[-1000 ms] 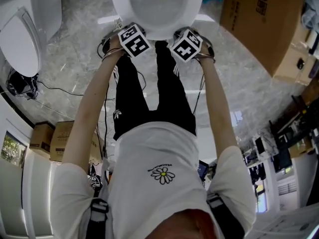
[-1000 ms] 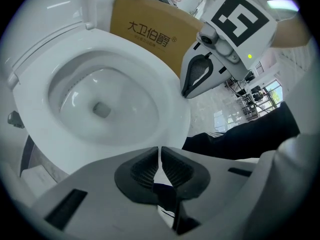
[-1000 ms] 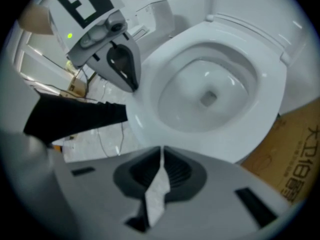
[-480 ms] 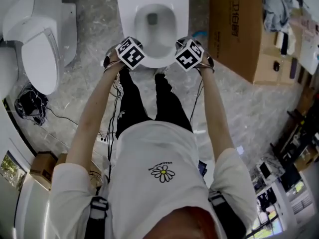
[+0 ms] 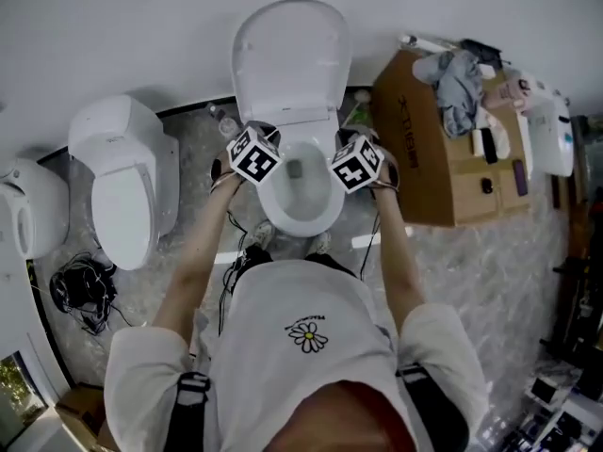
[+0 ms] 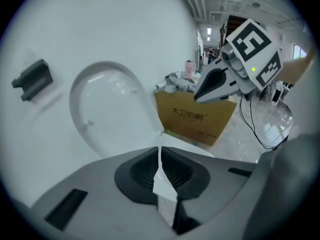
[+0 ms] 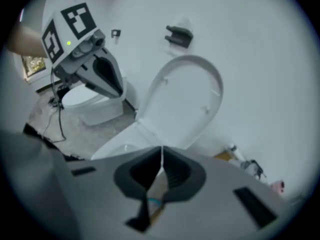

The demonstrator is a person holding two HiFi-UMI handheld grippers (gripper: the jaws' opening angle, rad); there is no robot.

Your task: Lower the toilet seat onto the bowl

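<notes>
Found the toilet seat [image 5: 292, 59] upright against the wall, top centre of the head view, with the bowl [image 5: 300, 213] open just below it. Could not tell seat from lid, seeing only one raised white panel. Saw the left gripper [image 6: 160, 151] and the right gripper [image 7: 161, 154] held over the bowl's two sides, near the middle of that view, both clear of the seat. Read both pairs of jaws as closed, tips together, with nothing between them.

Judged the step in hand to be the reach for the seat. To do it well, would open one pair of jaws and take the seat by its free upper edge, not by the flat face. Would then tip it forward past its balance point and guide it down slowly, never letting it drop. Would keep the other gripper off the bowl's rim to avoid a pinch.

Counted two grippers, one raised seat and one bowl under it. Counted also a second toilet [image 5: 122, 186] with lid down at left, and part of what may be a third [image 5: 24, 205] at the far left edge. Noted one cardboard box [image 5: 415, 149] at right with clothes [image 5: 459, 78] heaped on top, and one tangle of cable [image 5: 85, 295] at lower left.
</notes>
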